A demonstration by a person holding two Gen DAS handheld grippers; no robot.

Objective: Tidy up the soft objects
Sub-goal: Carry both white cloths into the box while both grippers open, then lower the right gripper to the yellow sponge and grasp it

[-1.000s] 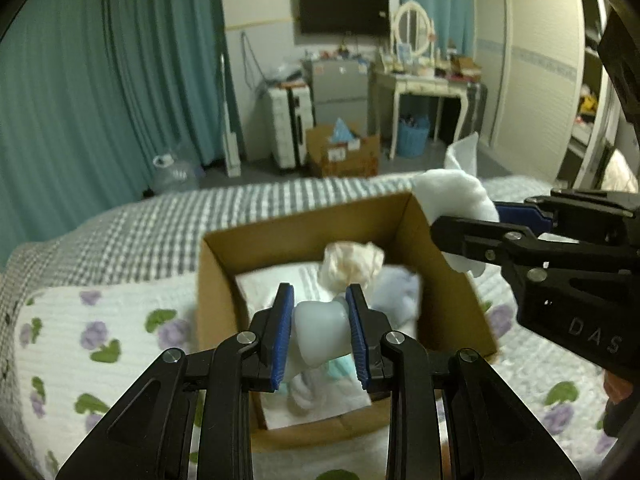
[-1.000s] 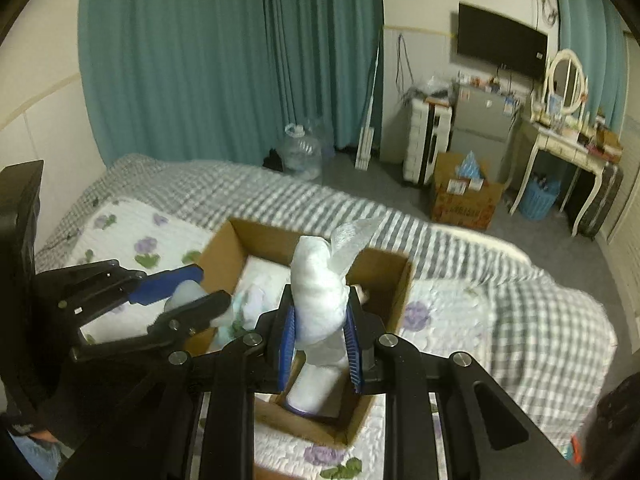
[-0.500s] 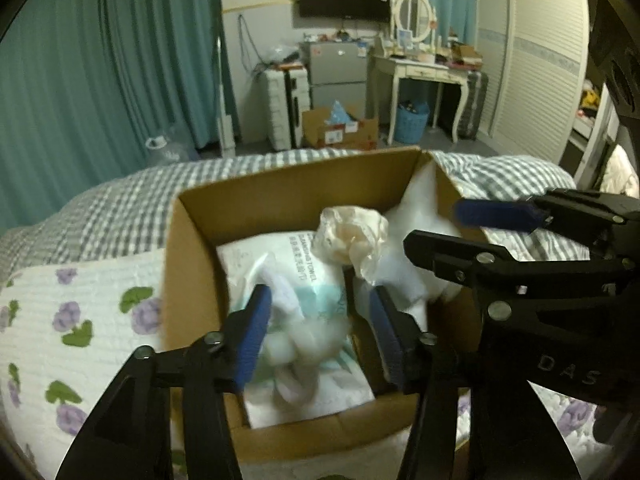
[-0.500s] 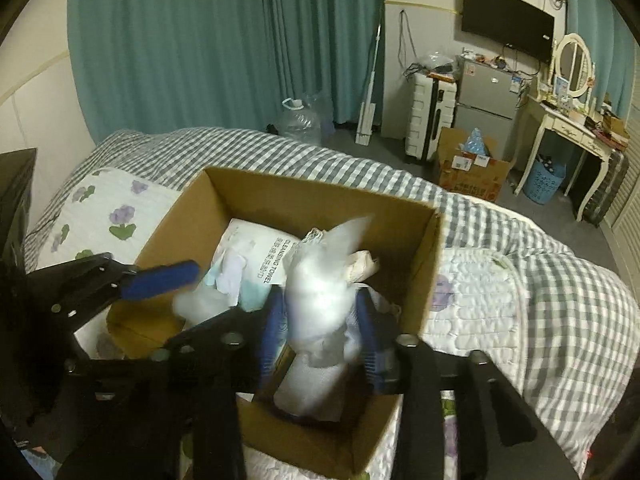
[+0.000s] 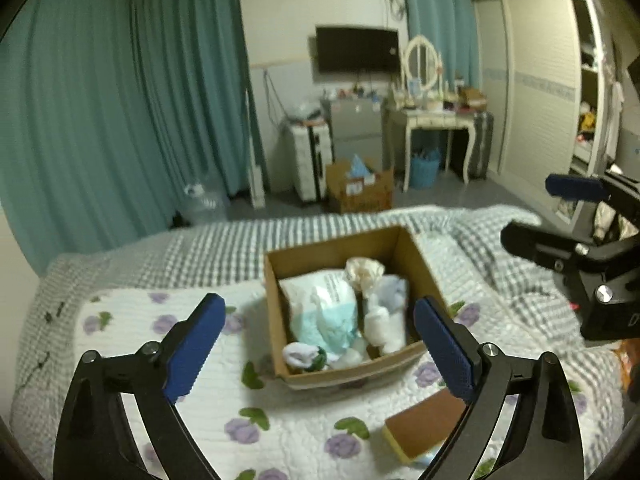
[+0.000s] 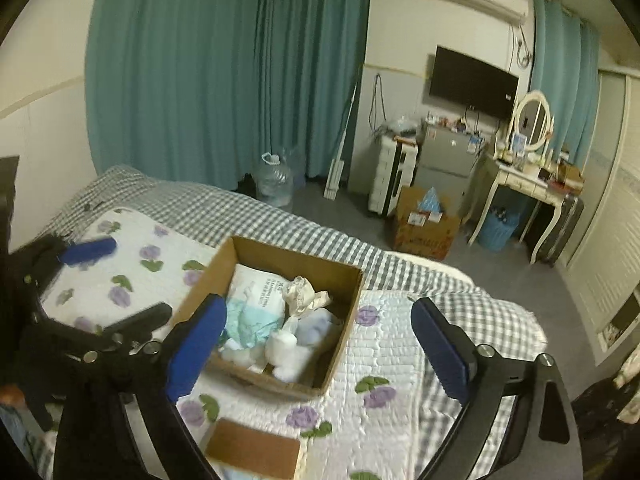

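The left gripper [image 5: 320, 344] is hovering above the bed, angled downward toward the cardboard box [image 5: 276, 300], its jaws having just been opening and now standing wide apart with nothing between the ribbed blue pads [image 5: 194, 346]; the black angular fingers are framing the box from above without touching it. The floral quilt [image 5: 132, 320], white and stitched in fine rows with purple flowers and green leaves, is lying over a grey-and-white checked blanket [image 5: 216, 248]. The box is sitting on the quilt, plain brown corrugated card, open-topped and rectangular. Inside it the soft objects are lying in a loose heap: a glossy white-and-teal plastic pack [image 5: 324, 312] leaning along the left side, a crumpled cream-coloured wad [image 5: 364, 270] at the back, a pale blue fluffy piece [image 5: 394, 290] beside it, and rolled white cloth bundles [image 5: 384, 328] toward the front. A flat brown-topped pad with a yellow edge [image 5: 424, 424] is lying on the quilt just in front of the box. The right gripper [image 6: 318, 346] is poised the same way, tilted down over the box, its jaws likewise just having been opening and now spread wide and empty, its blue pads [image 6: 438, 354] well clear of the white bundles below; in the left wrist view it is showing at the right edge, black and blurred.
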